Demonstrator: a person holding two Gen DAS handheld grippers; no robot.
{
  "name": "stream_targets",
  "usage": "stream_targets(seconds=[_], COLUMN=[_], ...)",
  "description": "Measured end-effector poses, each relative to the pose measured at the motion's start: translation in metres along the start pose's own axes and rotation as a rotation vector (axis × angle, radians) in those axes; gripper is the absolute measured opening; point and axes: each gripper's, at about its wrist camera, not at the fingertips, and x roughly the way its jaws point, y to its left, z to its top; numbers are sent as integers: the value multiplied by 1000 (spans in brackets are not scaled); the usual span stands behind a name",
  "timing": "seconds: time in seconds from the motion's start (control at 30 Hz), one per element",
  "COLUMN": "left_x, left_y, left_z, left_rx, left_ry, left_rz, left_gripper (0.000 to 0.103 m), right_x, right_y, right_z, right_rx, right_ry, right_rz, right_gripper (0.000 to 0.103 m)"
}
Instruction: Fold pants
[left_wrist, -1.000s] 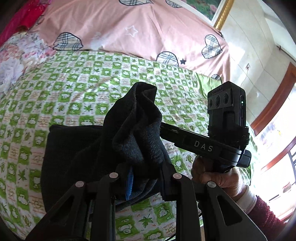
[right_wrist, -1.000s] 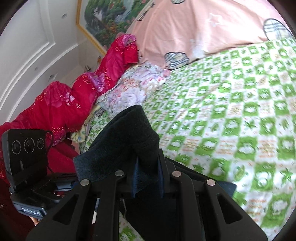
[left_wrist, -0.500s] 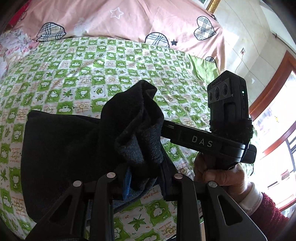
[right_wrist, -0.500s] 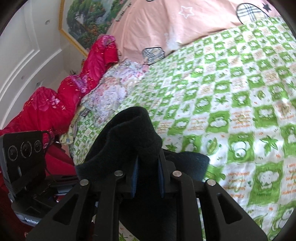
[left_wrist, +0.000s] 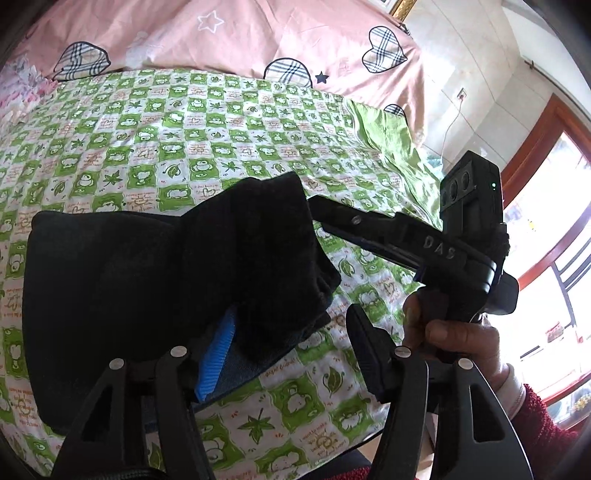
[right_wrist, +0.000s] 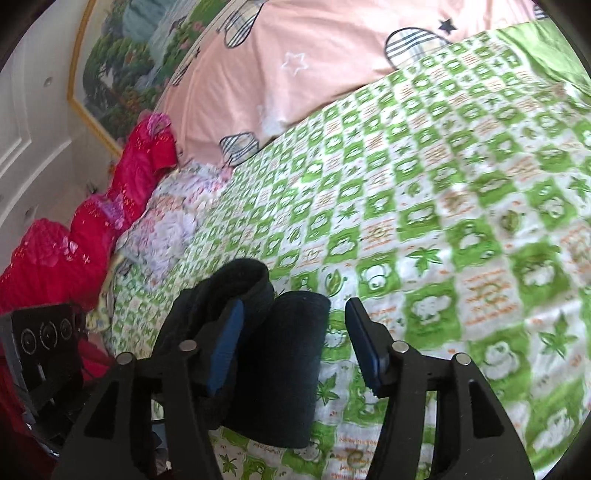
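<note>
The dark pants lie folded on the green-and-white checked bedsheet. My left gripper is open; a bunched fold of the fabric drapes over its left finger with the blue pad, and the right finger stands free. My right gripper is open too; the pants' edge lies between its jaws, loose against the left pad. The right gripper's body and the hand holding it show at the right of the left wrist view.
A pink quilt with plaid hearts lies at the head of the bed. Red bedding and a floral pillow lie at the bed's left side. A framed picture hangs on the wall. A window is at the right.
Both grippers have opened and let go of the pants' edge. The fabric has dropped lower onto the bed, folded over itself.
</note>
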Motion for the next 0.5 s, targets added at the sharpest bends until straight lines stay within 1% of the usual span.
stream_targets(seconds=[0.07, 0.2, 0.37, 0.43, 0.5], left_x=[-9, -30, -60, -69, -79], left_y=[2, 9, 29, 38, 54], left_z=[-3, -8, -9, -9, -9], left_rx=[-6, -13, -55, -74, -105], left_ry=[-6, -43, -102, -119, -139], left_rz=[-9, 1, 50, 75, 116], left_gripper=[69, 70, 72, 73, 76], right_x=[-9, -20, -19, -16, -12], right_y=[1, 12, 40, 50, 62], right_z=[0, 2, -3, -6, -10], right_rx=[14, 11, -48, -76, -117], right_ry=[-30, -69, -68, -62, -52], right_rz=[-10, -39, -83, -109, -137], right_gripper=[69, 75, 79, 83, 85])
